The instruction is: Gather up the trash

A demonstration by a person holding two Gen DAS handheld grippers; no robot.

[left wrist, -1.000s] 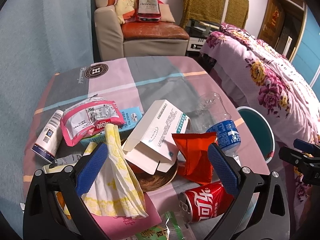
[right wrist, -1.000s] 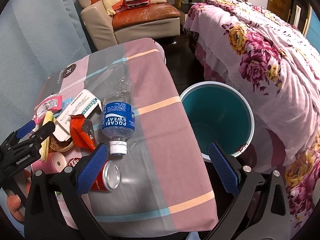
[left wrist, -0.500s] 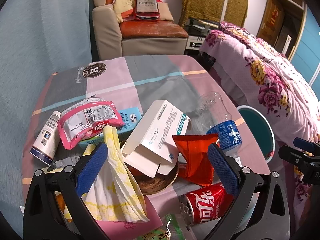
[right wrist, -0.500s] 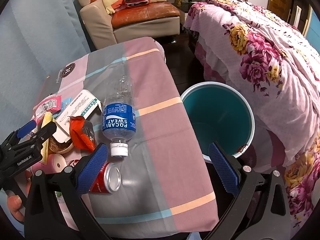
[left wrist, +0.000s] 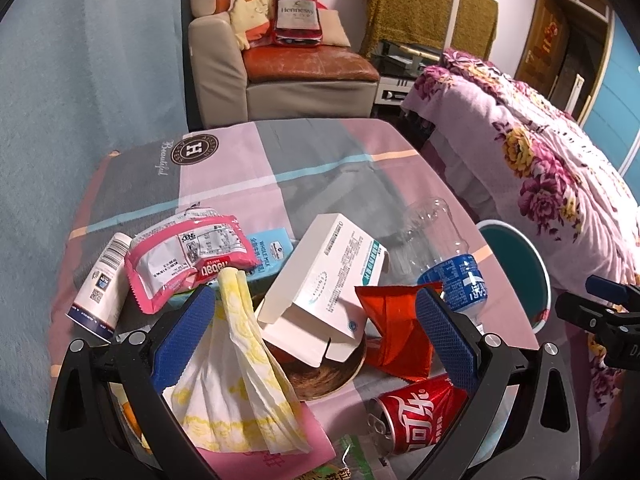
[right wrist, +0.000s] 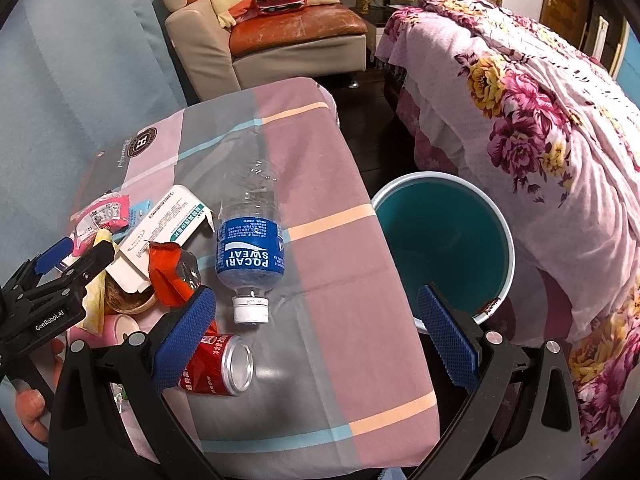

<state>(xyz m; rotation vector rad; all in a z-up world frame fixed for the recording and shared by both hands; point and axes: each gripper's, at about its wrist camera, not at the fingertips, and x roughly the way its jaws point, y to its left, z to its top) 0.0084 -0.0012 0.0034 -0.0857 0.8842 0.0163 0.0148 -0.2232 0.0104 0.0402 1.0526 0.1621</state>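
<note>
Right wrist view: "POCARI SWEAT" bottle (right wrist: 250,254) lies capped; both grippers' fingers (right wrist: 183,341) spread wide, empty.

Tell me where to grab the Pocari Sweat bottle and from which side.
Grip the bottle across its blue-labelled middle, coming down from above with the right gripper, fingers either side of the round body. It lies flat on the table, its white cap pointing toward the gripper, with open cloth on its bin side. The label section looks firmer than the crumpled clear base.
</note>
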